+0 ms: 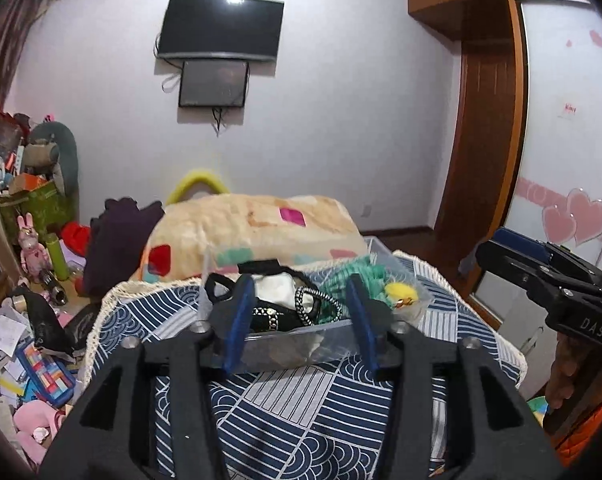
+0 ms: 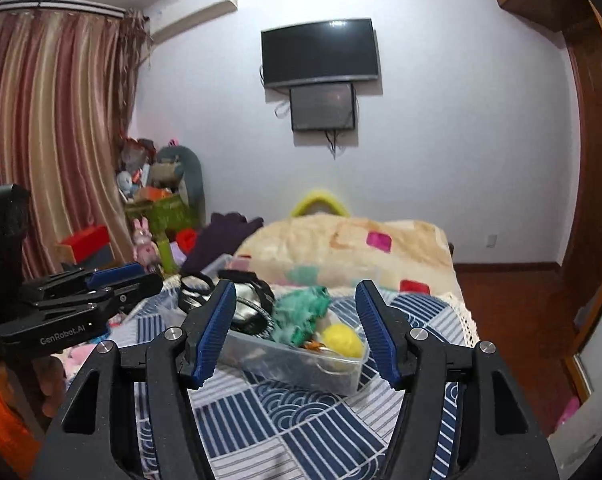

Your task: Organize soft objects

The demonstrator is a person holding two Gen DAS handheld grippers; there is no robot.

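A clear plastic box point(image 1: 297, 350) point(image 2: 301, 364) stands on a table under a blue and white patterned cloth point(image 1: 301, 408) point(image 2: 285, 428). It holds black bands point(image 1: 285, 316) point(image 2: 245, 300), a green fluffy item point(image 1: 357, 276) point(image 2: 301, 312) and a yellow pom-pom point(image 1: 399, 294) point(image 2: 341, 340). My left gripper point(image 1: 301, 312) is open and empty just in front of the box. My right gripper point(image 2: 297, 320) is open and empty, a little in front of the box. Each gripper shows at the edge of the other's view point(image 1: 541, 276) point(image 2: 89, 296).
A folded beige blanket point(image 1: 253, 232) point(image 2: 341, 248) lies behind the box. Clutter, toys and papers point(image 1: 29, 320) fill the floor at left. A TV point(image 1: 221, 28) hangs on the far wall. A wooden wardrobe point(image 1: 489, 120) stands at right. Curtains point(image 2: 53, 120) hang at left.
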